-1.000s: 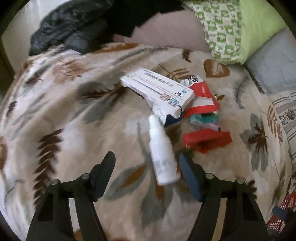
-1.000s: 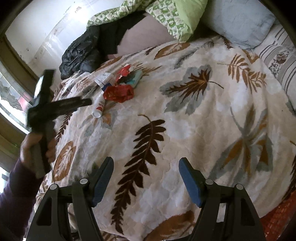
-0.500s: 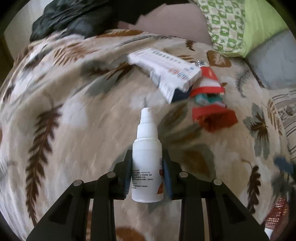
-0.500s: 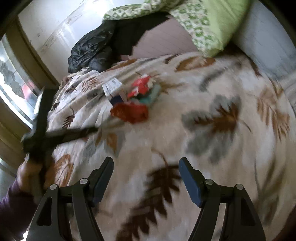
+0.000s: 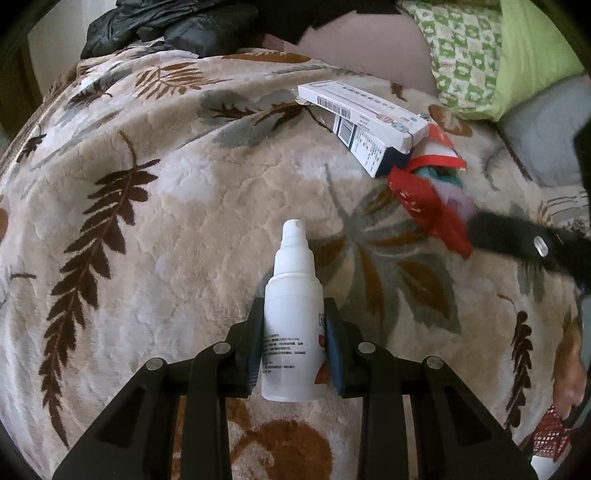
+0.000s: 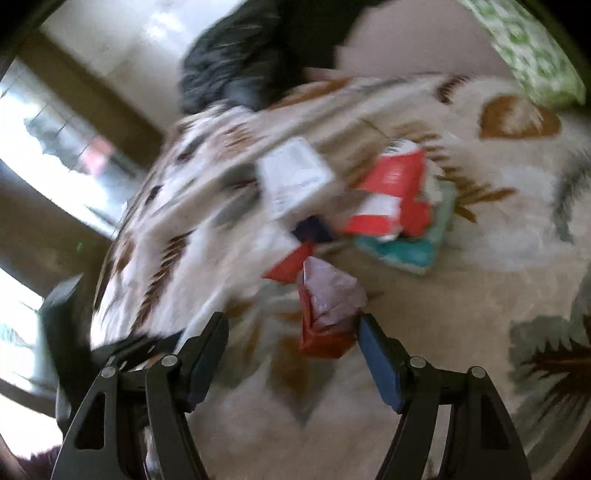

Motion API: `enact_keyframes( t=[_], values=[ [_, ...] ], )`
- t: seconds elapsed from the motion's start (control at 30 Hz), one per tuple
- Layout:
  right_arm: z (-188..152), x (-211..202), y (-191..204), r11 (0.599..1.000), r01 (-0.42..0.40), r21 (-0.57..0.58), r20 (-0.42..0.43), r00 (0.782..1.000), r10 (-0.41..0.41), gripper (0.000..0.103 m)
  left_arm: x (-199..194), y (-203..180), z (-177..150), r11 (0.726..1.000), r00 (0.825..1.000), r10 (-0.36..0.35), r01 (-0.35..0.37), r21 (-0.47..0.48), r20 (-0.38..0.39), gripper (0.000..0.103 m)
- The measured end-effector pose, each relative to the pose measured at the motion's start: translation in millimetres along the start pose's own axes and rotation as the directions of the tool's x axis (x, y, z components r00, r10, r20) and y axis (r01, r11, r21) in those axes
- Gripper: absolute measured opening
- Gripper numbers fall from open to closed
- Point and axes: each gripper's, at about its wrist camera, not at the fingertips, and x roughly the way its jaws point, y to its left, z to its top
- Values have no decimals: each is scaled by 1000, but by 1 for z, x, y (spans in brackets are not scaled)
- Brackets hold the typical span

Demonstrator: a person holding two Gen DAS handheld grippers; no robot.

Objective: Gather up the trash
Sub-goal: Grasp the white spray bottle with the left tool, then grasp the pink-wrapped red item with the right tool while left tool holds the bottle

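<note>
Left gripper: clamped on the white spray bottle, both pads pressed flat against the bottle's sides, nozzle pointing to the far side, over the blanket.
Spray bottle: white plastic, small print on its label, cap end free beyond the fingertips.
Right gripper: jaws wide apart, nothing pinched; the red wrapper lies between the fingertips, close against the right finger; whether it touches that pad cannot be told. The view is blurred.
Right gripper in the left view: a dark blurred finger reaches in from the right edge, its tip at the red wrapper.
Trash pile: on the far right part of the blanket, two white medicine boxes stacked one on another, with a red-and-white packet and a teal packet just beside them, near side of the boxes.
Blanket: fleecy cream cover with brown and grey leaf prints, spread under everything.
Far side: dark jacket heaped at the far left, green patterned pillow at the far right.
Near right corner: a bit of red mesh basket, mostly out of frame.
</note>
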Motion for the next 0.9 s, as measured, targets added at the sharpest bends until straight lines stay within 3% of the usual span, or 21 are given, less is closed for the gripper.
enact_keyframes(
  t=[0.13,0.37,0.43,0.47,0.6,0.9],
  values=[
    [-5,3,8,987,142,-71,5,990,-142,76,0,0,-2,1000,1000,-4,5,-4,15,29],
    [9,43,1,984,176,-25,-28,984,-176,76,2,0,-1,1000,1000,0,1,-20,17,30],
    [6,50,8,978,205,-38,-26,978,-206,58,3,2,2,999,1000,-5,6,-37,12,30],
    [6,52,10,974,219,-53,-29,975,-220,41,3,2,2,999,1000,-4,5,-39,7,29],
    [-4,32,16,983,181,-29,-28,983,-182,38,-10,4,2,998,1000,-13,13,-62,7,29],
    [-69,-58,36,976,219,-4,71,973,-218,38,-87,-19,-31,991,985,131,-132,0,114,29]
  ],
)
